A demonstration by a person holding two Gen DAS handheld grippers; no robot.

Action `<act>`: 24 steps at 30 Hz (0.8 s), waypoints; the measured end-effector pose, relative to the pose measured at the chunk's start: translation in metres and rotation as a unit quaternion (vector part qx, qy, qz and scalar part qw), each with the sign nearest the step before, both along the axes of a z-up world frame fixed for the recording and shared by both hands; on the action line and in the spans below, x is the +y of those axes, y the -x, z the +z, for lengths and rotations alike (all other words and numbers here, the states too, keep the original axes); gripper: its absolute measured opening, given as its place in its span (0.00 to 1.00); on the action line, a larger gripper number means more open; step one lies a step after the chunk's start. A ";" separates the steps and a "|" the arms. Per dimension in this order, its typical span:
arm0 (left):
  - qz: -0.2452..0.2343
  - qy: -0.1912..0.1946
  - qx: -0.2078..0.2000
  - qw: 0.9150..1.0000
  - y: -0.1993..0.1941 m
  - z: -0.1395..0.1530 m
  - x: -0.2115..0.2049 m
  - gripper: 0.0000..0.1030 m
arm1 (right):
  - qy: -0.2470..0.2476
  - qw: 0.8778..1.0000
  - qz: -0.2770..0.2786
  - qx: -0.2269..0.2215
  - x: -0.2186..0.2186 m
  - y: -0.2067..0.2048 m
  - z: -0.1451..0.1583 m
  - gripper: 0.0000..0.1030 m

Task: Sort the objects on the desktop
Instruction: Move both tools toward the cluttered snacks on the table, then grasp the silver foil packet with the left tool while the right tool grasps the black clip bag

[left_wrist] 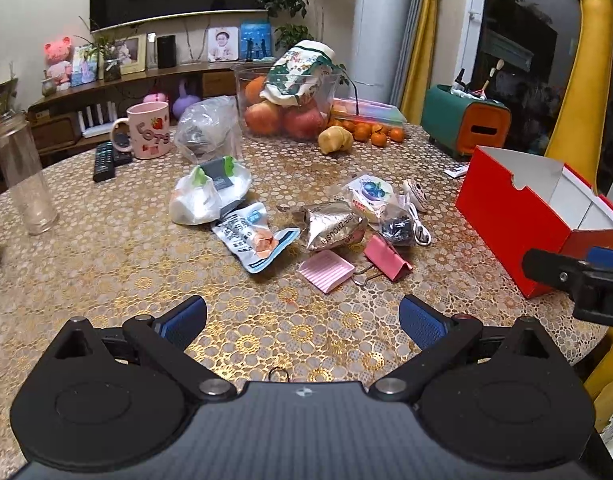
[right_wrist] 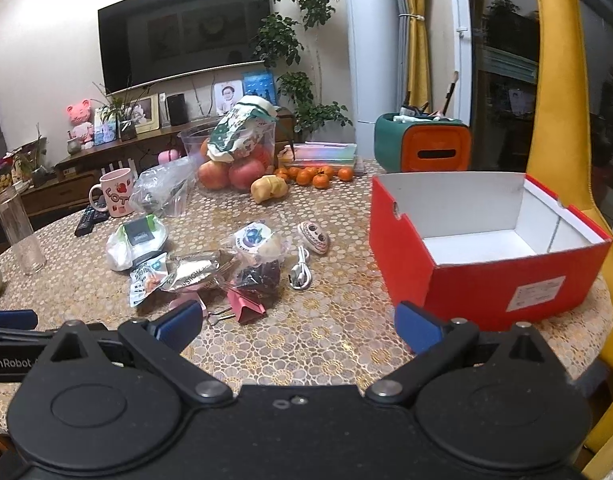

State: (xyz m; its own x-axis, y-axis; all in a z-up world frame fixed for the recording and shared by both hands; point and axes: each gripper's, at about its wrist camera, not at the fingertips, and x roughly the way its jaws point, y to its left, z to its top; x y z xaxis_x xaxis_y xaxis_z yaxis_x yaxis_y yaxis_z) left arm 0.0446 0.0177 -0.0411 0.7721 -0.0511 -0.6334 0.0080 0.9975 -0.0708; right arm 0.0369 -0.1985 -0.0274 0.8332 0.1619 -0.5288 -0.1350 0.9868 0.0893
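Left gripper (left_wrist: 302, 316) is spread wide and empty, hovering low over the desk (left_wrist: 106, 272). Right gripper (right_wrist: 298, 326) is also wide and empty, at about the same height, just right of the left one.

Step in hand, by my read: the very start, nothing picked yet. The red box (right_wrist: 486, 276) sits ahead-right of the right gripper, open-topped and bare inside as far as visible. It looks like the drop spot, though that is a guess.

The clutter lies ahead of both grippers:
- pink clip (left_wrist: 386, 258) and pink pad (left_wrist: 325, 270), nearest, just ahead of the left gripper
- foil pack (left_wrist: 334, 226) behind them, touching a small dark bag (left_wrist: 396, 230)
- blue-white wrapper (left_wrist: 254, 240) ahead-left
- white bag (left_wrist: 208, 192) farther ahead-left
- white cable (right_wrist: 300, 270) ahead of the right gripper, apart from the pile
- patterned oval thing (right_wrist: 313, 237) beyond the cable; can't tell what it is

Next move, my call: the clip suits the left gripper, being nearest and rigid; close across its folded body, not the wire handles. The cable suits the right gripper, being isolated and near the box, but it is thin and coiled flat, so the fingers need to come right down to the desk. The foil pack and bags overlap, so pulling one may drag another.

The mug (left_wrist: 148, 130), remotes and fruit far ahead look like household stuff, probably not part of the sort.
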 end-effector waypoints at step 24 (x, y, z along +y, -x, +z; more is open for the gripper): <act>-0.044 0.010 -0.012 0.999 -0.107 -0.018 0.004 1.00 | 0.022 0.998 0.050 0.031 0.011 -0.108 -0.026 0.96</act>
State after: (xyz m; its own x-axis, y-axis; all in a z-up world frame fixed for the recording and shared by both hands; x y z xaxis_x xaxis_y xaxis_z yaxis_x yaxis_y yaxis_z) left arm 0.1512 0.0213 -0.0594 0.7792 -0.1326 -0.6126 0.0984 0.9911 -0.0893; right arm 0.1446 -0.1877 -0.0531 0.7797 0.2191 -0.5866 -0.2294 0.9716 0.0580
